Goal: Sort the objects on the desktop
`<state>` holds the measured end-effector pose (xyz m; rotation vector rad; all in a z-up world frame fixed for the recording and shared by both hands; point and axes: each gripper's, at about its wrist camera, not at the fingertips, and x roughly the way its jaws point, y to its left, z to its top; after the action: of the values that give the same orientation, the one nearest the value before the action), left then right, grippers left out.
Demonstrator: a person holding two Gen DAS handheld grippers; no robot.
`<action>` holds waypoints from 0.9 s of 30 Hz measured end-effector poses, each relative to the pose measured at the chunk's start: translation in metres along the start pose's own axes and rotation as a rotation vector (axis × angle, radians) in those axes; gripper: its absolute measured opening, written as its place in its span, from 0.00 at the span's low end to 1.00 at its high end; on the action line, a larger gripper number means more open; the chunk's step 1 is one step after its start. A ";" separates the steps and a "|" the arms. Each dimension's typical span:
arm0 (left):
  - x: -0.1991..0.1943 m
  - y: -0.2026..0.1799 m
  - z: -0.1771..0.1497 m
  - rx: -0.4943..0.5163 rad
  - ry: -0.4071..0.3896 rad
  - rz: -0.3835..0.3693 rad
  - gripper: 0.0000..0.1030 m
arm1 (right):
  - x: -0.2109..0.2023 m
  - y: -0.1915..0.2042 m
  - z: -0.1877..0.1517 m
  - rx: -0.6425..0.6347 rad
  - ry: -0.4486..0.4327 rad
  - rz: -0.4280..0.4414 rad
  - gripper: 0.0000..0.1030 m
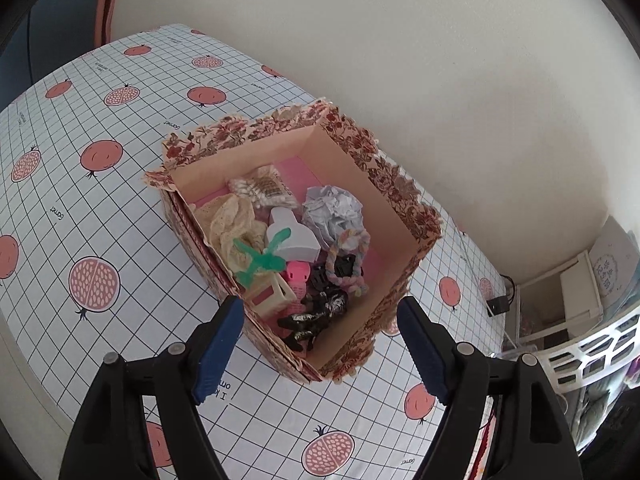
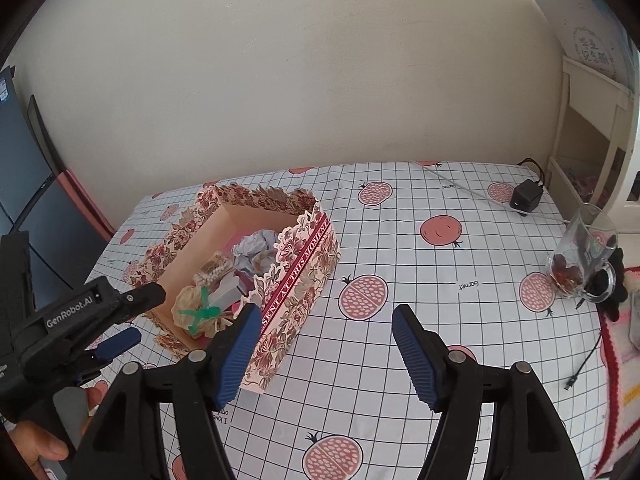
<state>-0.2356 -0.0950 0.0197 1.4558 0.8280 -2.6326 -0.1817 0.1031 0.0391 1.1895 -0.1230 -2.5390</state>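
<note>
One floral cardboard box [image 1: 392, 184] is seen just ahead of the left gripper [image 1: 320, 350], whose jaws are spread wide with nothing between them. Counted inside: one crumpled paper ball [image 1: 334, 212], one green hair clip [image 1: 260, 258], one pastel rope ring [image 1: 348, 264]; the dark clips are hard to separate. The right gripper [image 2: 322, 354] is likewise held wide and empty, the box at its left finger, one glass mug [image 2: 582, 256] far right.
</note>
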 end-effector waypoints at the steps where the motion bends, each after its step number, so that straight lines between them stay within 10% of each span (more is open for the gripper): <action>1: 0.000 -0.003 -0.004 0.018 0.001 0.003 0.77 | -0.002 -0.002 -0.002 0.005 0.000 -0.003 0.70; 22: -0.004 -0.023 -0.046 0.178 -0.012 0.087 0.84 | -0.021 -0.031 -0.034 0.016 -0.009 -0.055 0.94; 27: -0.007 -0.026 -0.051 0.197 -0.039 0.094 1.00 | -0.023 -0.037 -0.042 0.022 -0.012 -0.056 1.00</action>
<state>-0.1986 -0.0506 0.0148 1.4392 0.4954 -2.7267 -0.1461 0.1479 0.0206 1.2022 -0.1230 -2.5997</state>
